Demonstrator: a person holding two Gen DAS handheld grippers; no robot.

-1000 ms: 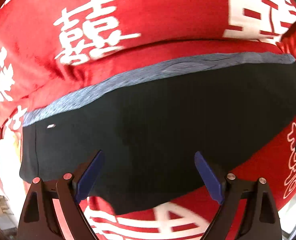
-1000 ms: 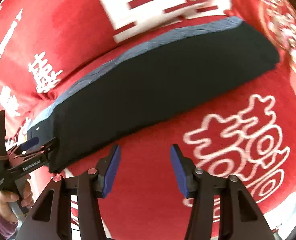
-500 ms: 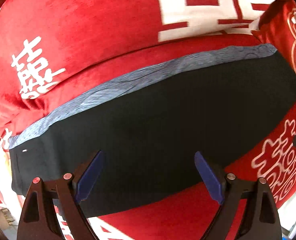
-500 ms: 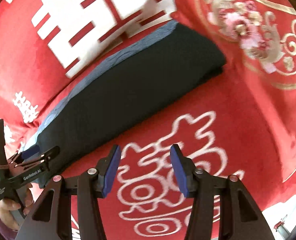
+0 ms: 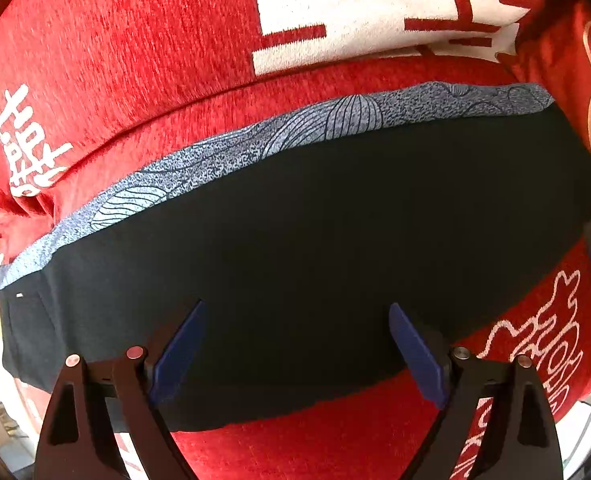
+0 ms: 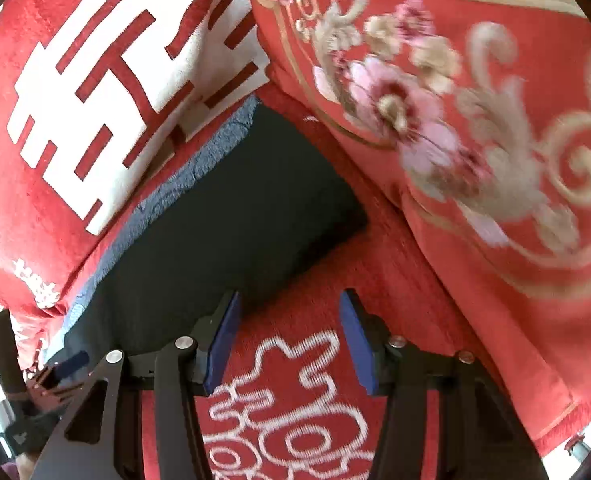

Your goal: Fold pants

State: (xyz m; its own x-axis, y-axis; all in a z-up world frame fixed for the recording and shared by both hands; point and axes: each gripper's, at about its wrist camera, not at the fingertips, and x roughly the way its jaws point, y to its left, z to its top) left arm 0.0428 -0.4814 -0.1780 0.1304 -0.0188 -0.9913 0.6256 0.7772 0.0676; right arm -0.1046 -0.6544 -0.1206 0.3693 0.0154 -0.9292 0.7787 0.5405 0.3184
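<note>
The pants (image 5: 315,248) lie as a long dark strip, patterned blue band along the far edge, on a red sofa seat (image 5: 335,436). Both grippers are released and empty: the left gripper (image 5: 295,344) hovers over the pants' near edge, the right gripper (image 6: 287,340) just beside their end. Next probably comes pinching that end to fold lengthwise. How many layers the pants already have is unclear.

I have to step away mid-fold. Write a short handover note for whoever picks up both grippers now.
Left gripper: open, empty, over the near part of the pants.
Right gripper: open, empty, over the red cover by the pants' end.
Black pants: a long folded strip on the red cover, blue patterned band along the far edge.
Done: lengthwise fold.
Left: probably fold end to end.
</note>
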